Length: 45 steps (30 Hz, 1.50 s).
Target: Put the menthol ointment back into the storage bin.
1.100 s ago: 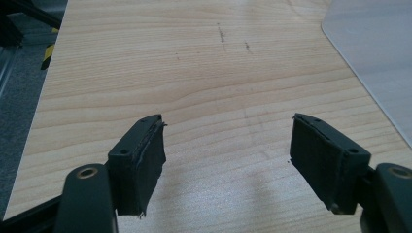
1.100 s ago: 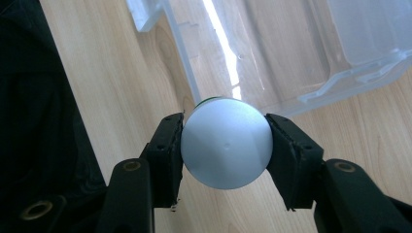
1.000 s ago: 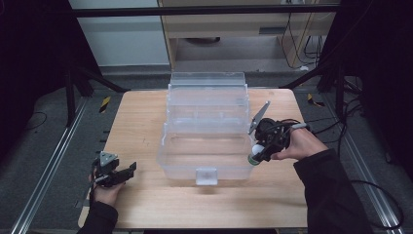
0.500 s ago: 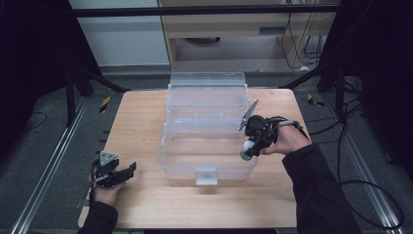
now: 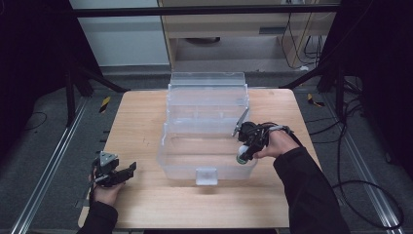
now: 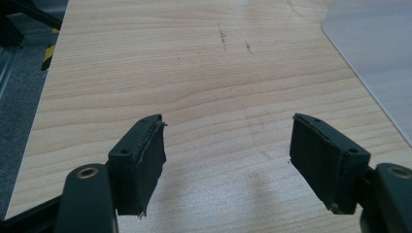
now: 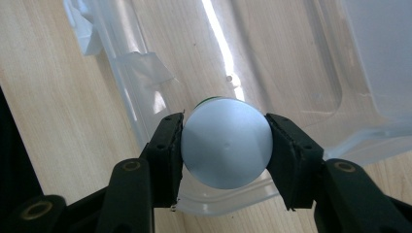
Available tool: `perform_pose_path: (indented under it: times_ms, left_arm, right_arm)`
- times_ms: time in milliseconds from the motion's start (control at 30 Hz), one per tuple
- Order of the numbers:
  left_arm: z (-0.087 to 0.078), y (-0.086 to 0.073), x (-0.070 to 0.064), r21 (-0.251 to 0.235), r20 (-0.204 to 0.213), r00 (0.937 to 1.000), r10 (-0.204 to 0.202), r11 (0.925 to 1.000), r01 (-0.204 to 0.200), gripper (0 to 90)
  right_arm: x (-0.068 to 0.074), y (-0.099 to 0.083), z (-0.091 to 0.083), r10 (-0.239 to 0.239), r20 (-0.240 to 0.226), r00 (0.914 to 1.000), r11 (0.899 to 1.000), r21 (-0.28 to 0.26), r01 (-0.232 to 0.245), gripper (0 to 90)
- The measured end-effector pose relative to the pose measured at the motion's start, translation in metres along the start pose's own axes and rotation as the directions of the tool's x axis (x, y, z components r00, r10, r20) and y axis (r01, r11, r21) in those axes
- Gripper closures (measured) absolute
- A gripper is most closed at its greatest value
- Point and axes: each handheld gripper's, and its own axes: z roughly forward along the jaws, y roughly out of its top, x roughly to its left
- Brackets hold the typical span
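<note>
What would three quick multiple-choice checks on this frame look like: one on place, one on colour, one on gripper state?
1. Where is the right gripper?
A. At the right side of the clear plastic box, over its rim
B. At the table's left edge
C. Off the table

2. What colour is the flat end of the can between its jaws?
A. Red
B. Silvery grey
C. Black

3. How does the left gripper stand?
A. Shut on a can
B. Shut on the box's latch
C. Open, holding nothing

Answers:
1. A: the high view shows that hand at the box's right wall.
2. B: the right gripper view shows a pale metallic disc, with a sliver of green at its top edge.
3. C: the left gripper view shows the jaws wide apart over the bare wooden table.
</note>
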Motion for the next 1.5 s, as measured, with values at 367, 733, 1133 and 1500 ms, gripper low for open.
perform_pose_path:
  times_ms: [367, 733, 1133, 1500]
  left_arm:
    - [0.000, 0.000, 0.000, 0.000, -0.001, 1.0000, 0.001, 1.0000, -0.001, 28.0]
    - [0.000, 0.000, 0.000, 0.000, -0.002, 1.0000, 0.002, 1.0000, -0.002, 28.1]
    - [0.000, 0.000, 0.000, 0.000, -0.003, 1.0000, 0.002, 1.0000, -0.002, 28.1]
    - [0.000, 0.000, 0.000, 0.001, -0.003, 1.0000, 0.002, 1.0000, -0.002, 28.1]
  right_arm:
    - [0.000, -0.007, 0.018, 0.001, -0.008, 1.0000, 1.000, 0.020, -0.001, 50.4]
    - [-0.001, -0.015, 0.028, 0.015, -0.013, 0.9998, 0.999, 0.032, -0.014, 50.4]
    - [0.000, -0.020, 0.034, 0.007, -0.014, 0.9999, 1.000, 0.022, -0.007, 50.2]
    - [0.000, -0.020, 0.034, 0.015, -0.015, 0.9998, 1.000, 0.019, -0.014, 49.7]
